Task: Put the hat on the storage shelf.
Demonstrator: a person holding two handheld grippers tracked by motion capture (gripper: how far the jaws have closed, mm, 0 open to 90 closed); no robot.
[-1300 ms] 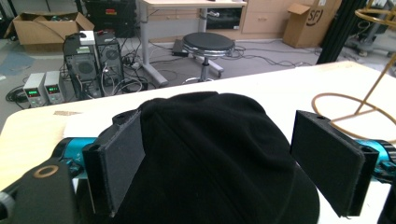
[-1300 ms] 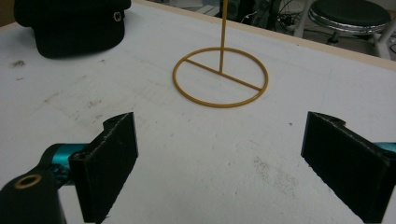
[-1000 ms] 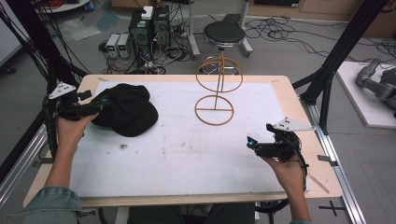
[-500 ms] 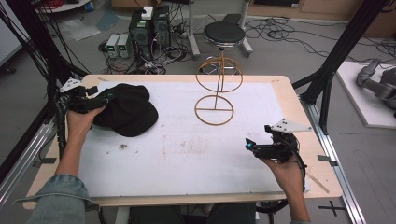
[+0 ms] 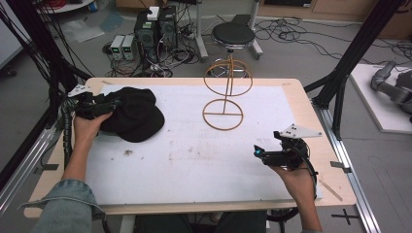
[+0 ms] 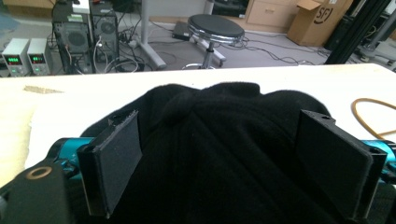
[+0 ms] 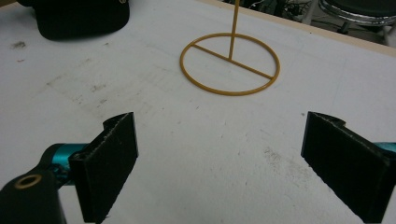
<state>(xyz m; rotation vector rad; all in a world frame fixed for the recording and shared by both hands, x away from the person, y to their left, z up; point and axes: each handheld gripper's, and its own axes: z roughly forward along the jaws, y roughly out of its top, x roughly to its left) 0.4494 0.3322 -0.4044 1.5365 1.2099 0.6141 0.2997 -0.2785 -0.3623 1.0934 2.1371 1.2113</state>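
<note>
Two grippers work here: the left gripper (image 5: 112, 103) stands wide, its jaws flanking the black hat (image 6: 224, 154) lying between them; the right gripper (image 7: 233, 163) gapes wide, empty, the wire stand (image 7: 230, 63) ahead.

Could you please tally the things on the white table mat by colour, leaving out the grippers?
Black: 1, the cap, with the left gripper at its edge, jaws apart on either side of the cloth.
Yellow-orange: 1, the wire hat stand, with a ring base, an upright rod and a ring on top.
Total: 2.
The right gripper is open above bare mat.
</note>
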